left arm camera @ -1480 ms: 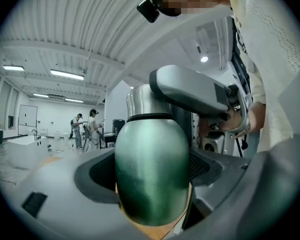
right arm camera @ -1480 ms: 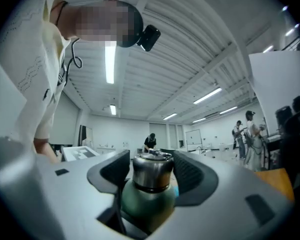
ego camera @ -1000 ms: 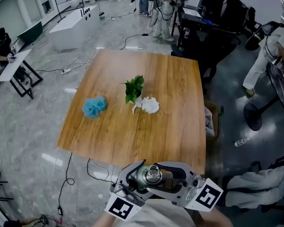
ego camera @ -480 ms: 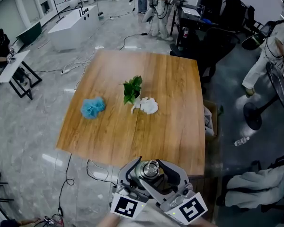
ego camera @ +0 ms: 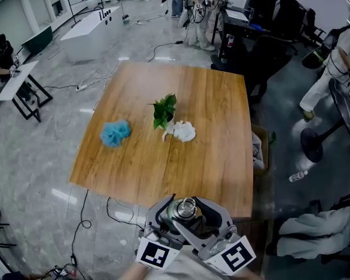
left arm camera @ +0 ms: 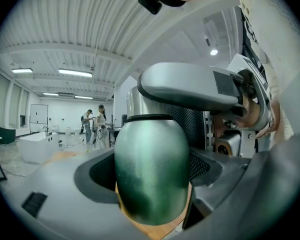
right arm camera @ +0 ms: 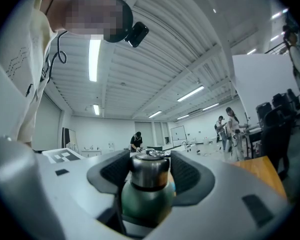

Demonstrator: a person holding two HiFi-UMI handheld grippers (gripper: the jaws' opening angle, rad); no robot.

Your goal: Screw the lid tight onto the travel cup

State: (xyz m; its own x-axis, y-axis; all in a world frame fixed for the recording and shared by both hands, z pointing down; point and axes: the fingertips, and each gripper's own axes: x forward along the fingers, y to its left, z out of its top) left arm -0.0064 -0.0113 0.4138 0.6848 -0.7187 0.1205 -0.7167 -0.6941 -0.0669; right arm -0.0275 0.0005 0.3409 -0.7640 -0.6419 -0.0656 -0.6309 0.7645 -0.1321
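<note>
Grey marble floor (ego camera: 41, 156), big open workroom, people standing at the far end. Head view: square wooden table (ego camera: 210, 156) fills the middle. Small green leafy plant (ego camera: 164, 109) near the table's centre, white crumpled lump (ego camera: 184, 130) also near the table's centre, blue fluffy ball (ego camera: 115, 132) toward the table's left side. Dark green metal travel cup (ego camera: 176, 216) is off the table, just past its near edge, held up in the air close to my body. Round steel lid (ego camera: 188, 206) sits on top of it. My left gripper (ego camera: 170, 213) and right gripper (ego camera: 205, 216) both wrap the cup, their marker cubes nearest me.

Left gripper view: my jaws are closed part-way, clamped against the green body of the cup, which stands upright and fills the gap between them. Right gripper's grey jaw crosses above, at the steel top. Strip of table wood shows under the cup.

Right gripper view: my jaws are drawn in on the steel lid, one black pad on each side of it, touching. Green body shows below the pads.
</note>
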